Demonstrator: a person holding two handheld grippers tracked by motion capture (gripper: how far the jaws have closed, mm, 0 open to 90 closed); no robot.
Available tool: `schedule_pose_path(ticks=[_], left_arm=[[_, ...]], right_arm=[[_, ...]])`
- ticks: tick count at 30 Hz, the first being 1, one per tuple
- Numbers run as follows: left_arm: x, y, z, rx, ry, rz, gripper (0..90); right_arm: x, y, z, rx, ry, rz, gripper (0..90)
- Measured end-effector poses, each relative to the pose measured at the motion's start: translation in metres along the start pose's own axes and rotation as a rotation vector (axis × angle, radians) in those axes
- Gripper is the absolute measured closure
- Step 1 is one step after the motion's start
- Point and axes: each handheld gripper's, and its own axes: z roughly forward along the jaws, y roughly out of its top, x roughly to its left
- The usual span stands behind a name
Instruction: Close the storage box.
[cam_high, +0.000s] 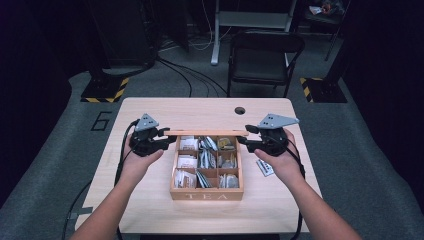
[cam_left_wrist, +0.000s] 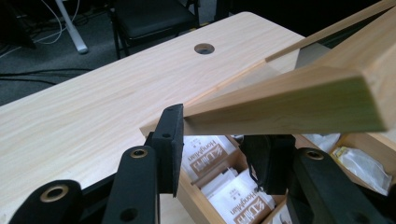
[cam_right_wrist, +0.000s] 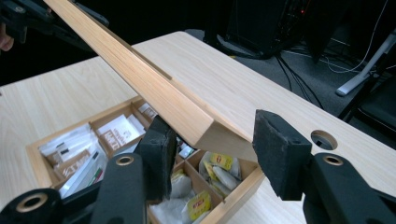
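Above tea box (cam_high: 206, 194), raised lid (cam_high: 206, 133), both claws at its ends

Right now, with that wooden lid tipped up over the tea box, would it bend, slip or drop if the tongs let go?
The lid looks like stiff wood with straight edges, so it probably won't flex. Its smooth face may slide against the left tongs and right tongs, which straddle its corners with a gap showing. It seems joined along the tea box's back edge, so it would likely fall shut.
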Motion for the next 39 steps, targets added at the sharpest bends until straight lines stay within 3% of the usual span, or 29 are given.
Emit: schedule_pose_path(ticks=[8,13,21,30,39], left_arm=[[-0.006,-0.014,-0.003,0.021,-0.016,-0.003,57.5],[-0.01,-0.024,-0.007,0.023,-0.042,-0.018,55.5],[-0.025,-0.033,-0.019,0.033,-0.048,0.008,48.3],[-0.033,-0.043,-0.028,0.015,-0.066,-0.006,48.1],[-0.04,-0.051,-0.031,0.014,-0.058,-0.007,48.4]], right_arm=[[0.01,-0.016,-0.004,0.019,0.026,-0.007,49.2],[0.019,-0.026,-0.005,0.021,0.011,-0.03,49.0],[0.031,-0.043,-0.01,0.002,0.002,-0.023,49.0],[0.037,-0.054,-0.011,-0.001,0.002,-0.015,48.9],[0.041,-0.063,-0.011,0.009,0.007,-0.01,47.8]])
